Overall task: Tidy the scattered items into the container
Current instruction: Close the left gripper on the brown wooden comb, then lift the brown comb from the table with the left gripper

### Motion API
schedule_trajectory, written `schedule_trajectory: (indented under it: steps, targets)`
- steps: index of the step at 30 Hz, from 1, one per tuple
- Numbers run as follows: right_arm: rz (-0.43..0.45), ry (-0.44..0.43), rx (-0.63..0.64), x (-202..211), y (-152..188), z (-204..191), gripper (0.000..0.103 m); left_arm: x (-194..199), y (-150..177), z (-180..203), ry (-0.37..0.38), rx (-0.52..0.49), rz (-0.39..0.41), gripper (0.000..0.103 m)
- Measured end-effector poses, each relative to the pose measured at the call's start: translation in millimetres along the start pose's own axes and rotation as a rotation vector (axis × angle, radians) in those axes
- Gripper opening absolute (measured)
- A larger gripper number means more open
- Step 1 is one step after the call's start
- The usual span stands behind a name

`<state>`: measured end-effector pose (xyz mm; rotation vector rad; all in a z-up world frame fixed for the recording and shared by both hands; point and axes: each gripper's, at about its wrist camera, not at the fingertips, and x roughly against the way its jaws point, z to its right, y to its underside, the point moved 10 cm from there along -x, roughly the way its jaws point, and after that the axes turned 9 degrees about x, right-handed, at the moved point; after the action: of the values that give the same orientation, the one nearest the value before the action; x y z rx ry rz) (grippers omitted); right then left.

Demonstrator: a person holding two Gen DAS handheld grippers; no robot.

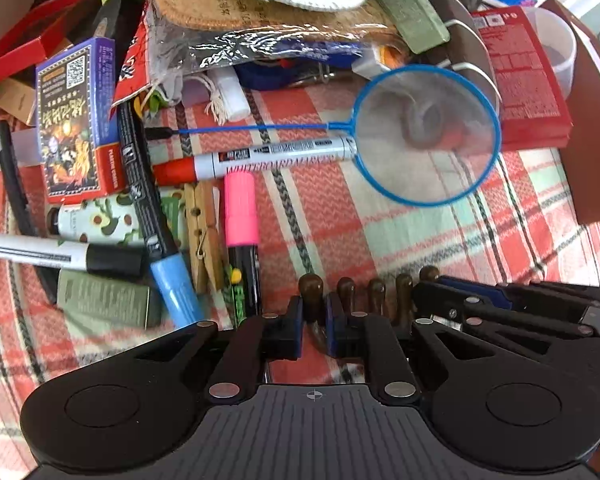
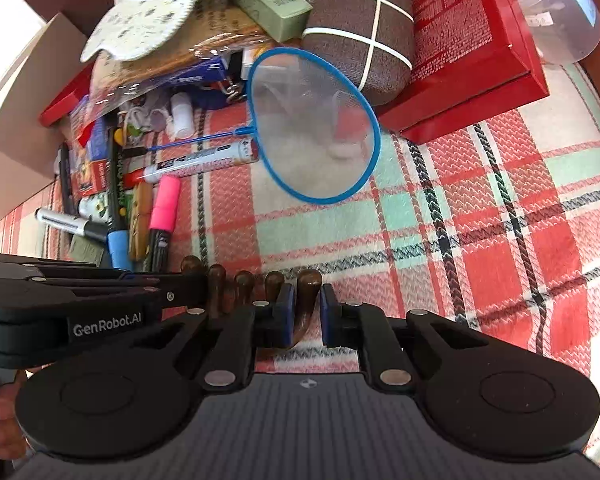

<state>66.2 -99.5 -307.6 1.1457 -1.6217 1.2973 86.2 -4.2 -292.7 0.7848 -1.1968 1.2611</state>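
your left gripper (image 1: 315, 320) and right gripper (image 2: 304, 312) each pinch one end prong of a glossy brown wooden five-pronged piece (image 2: 244, 286) above the woven plaid cloth (image 2: 480, 220); the round blue mesh net (image 2: 314, 128) lies beyond, "genrobot.ai" on the left gripper

Left gripper (image 1: 315, 322): clamped one peg of brown wooden pronged piece (image 1: 374, 292).
Blue net (image 1: 426, 134): lay on plaid cloth (image 1: 420, 232), touching red-capped marker (image 1: 260, 158).
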Motion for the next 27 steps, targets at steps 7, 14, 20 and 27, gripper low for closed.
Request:
schedule_trajectory:
  steps: [7,14,20,27]
  targets:
    - [0.068,-0.024,0.055,29.1,-7.5,-9.1,0.0,15.7,8.5,-1.8,-0.006,-0.003,0.032,0.004]
    - [0.094,-0.053,0.159,37.7,-19.4,-33.2,0.0,28.0,9.1,8.1,-0.033,0.012,0.1,0.0]
    - [0.094,-0.006,0.161,33.6,-14.7,-18.4,0.005,24.1,14.7,-9.8,-0.028,0.117,0.069,0.026]
    - [0.089,-0.003,0.208,17.0,-19.0,-12.5,0.01,7.4,10.3,-2.3,0.003,0.134,0.056,0.048]
